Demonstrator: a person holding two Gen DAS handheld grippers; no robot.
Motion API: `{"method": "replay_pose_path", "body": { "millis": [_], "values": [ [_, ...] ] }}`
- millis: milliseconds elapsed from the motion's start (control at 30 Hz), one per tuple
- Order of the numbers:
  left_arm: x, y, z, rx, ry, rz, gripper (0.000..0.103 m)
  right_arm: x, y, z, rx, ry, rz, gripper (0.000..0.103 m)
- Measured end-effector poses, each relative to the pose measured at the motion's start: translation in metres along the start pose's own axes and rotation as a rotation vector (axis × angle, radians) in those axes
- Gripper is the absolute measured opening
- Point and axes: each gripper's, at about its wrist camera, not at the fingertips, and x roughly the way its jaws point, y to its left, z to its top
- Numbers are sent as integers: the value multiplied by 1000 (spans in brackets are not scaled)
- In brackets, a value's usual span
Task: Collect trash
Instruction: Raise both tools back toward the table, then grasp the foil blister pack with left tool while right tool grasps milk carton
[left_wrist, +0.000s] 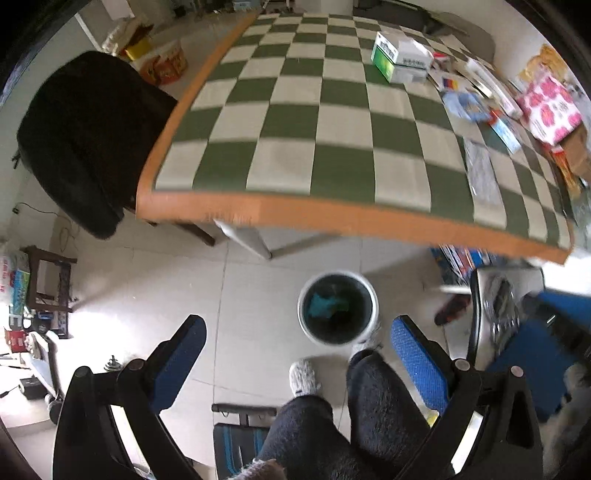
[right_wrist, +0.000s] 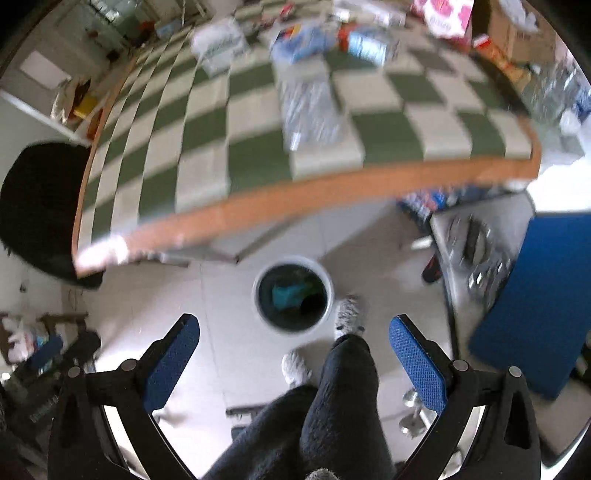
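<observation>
A white round trash bin stands on the tiled floor in front of the table, with teal and green scraps inside; it also shows in the right wrist view. My left gripper is open and empty, high above the floor near the bin. My right gripper is open and empty too, also above the bin. On the green-and-white checkered table lie wrappers and packets at the right side, a silvery flat packet near the front edge, seen blurred in the right wrist view, and a green-white box.
The person's legs and grey slippers are beside the bin. A black chair stands left of the table. A blue panel and a grey rack stand at the right. Boxes and clutter lie on the floor at the left.
</observation>
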Motion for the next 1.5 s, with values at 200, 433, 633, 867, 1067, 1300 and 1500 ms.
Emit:
{"method": "replay_pose_path", "body": {
  "millis": [200, 433, 633, 867, 1067, 1300, 1500],
  "values": [
    [25, -53, 79, -19, 46, -32, 103, 6, -38, 121, 2, -26, -41, 103],
    [80, -157, 171, 1, 142, -57, 103, 63, -85, 277, -189, 43, -179, 83],
    [112, -192, 201, -12, 216, -62, 103, 125, -83, 346, -361, 151, -192, 83],
    [134, -222, 194, 33, 309, -117, 102, 127, -114, 332, -258, 197, -121, 63],
    [138, -241, 180, 115, 272, -52, 83, 111, -166, 275, -63, 243, -109, 63],
    [132, -254, 173, 157, 243, -57, 61, 124, -184, 261, 15, 246, -123, 64],
    [135, -262, 170, 152, 241, -55, 61, 128, -168, 271, -65, 229, -185, 64]
  ]
}}
